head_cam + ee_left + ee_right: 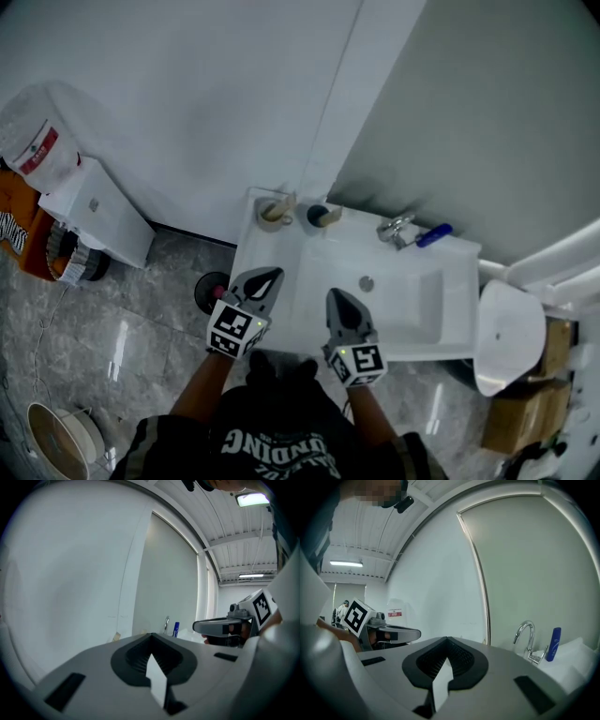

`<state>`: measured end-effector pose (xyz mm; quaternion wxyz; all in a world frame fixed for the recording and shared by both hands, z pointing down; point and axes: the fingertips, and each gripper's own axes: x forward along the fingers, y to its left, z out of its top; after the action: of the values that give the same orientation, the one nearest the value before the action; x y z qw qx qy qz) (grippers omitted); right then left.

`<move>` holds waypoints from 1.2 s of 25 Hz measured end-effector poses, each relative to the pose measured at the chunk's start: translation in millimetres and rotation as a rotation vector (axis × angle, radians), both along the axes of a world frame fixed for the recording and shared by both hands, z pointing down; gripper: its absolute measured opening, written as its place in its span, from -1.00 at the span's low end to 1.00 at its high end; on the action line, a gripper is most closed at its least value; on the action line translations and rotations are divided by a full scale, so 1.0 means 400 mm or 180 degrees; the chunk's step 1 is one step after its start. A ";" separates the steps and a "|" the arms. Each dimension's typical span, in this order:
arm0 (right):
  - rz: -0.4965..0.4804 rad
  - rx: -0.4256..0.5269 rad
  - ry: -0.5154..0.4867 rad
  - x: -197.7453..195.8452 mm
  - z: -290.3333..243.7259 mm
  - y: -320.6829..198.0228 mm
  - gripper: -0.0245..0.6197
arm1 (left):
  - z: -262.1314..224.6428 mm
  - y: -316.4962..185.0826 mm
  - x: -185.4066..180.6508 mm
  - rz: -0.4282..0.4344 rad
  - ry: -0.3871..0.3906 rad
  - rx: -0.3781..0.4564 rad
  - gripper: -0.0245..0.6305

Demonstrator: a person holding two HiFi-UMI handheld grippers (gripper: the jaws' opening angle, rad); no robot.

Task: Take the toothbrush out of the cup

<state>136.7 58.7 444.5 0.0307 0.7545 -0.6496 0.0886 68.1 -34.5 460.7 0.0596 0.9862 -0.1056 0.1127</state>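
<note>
Both of your grippers are empty, jaws pressed together: your left gripper and your right gripper hover at lower centre, over the near edge of the sink. Nothing of the task looks done; the toothbrush has yet to come out. Two cups stand at the sink's back left corner, just above centre: a pale cup and a dark cup. Each holds something pale, and I can't tell which is the toothbrush. Right of them are the faucet and a blue bottle.
</note>
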 end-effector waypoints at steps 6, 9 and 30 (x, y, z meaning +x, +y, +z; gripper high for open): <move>-0.0017 0.0033 0.0016 0.009 0.011 -0.033 -0.94 | 0.016 -0.018 0.001 -0.0045 -0.0027 -0.0062 -0.93; -0.0007 0.0013 -0.0005 0.022 0.017 -0.052 -0.94 | 0.031 -0.027 0.005 -0.0054 -0.0067 -0.0096 -0.93; 0.0333 -0.0441 -0.0303 0.250 0.206 -0.243 -0.54 | 0.164 -0.055 -0.037 -0.0398 -0.0302 -0.0473 -0.93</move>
<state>236.8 -38.4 526.8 0.0472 0.7784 -0.6023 0.1705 53.4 -56.5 526.5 0.1345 0.9641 -0.1610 0.1628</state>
